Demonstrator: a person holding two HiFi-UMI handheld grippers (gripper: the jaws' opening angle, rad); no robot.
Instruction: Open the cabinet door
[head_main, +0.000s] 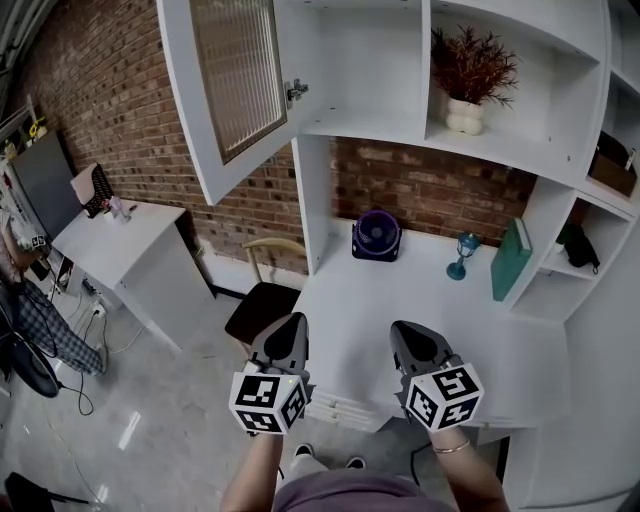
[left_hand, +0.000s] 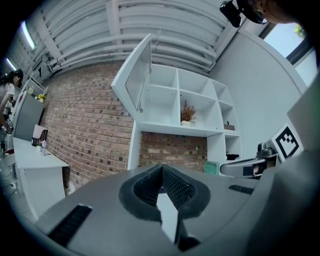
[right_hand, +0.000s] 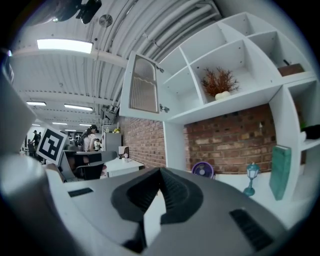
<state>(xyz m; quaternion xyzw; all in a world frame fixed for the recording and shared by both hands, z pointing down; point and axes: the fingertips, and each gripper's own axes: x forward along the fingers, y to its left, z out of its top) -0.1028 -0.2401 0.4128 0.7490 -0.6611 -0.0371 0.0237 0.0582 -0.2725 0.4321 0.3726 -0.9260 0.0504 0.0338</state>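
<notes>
Door (head_main: 237, 85): swung wide, high above the fingertips, so the task looks done.
Left gripper (head_main: 288, 325), right gripper (head_main: 407, 332): jaws closed, empty, low over desk (head_main: 350, 290); likely idle, nothing left to grasp.

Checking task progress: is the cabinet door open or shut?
Open: the cabinet door stands swung out leftward, baring the white compartment behind.

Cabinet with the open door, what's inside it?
The cabinet shows only bare white walls inside, and nothing stands in the part you can see. The open door hides its left side, so that bit stays unseen. The plant sits in the next cubby.
</notes>
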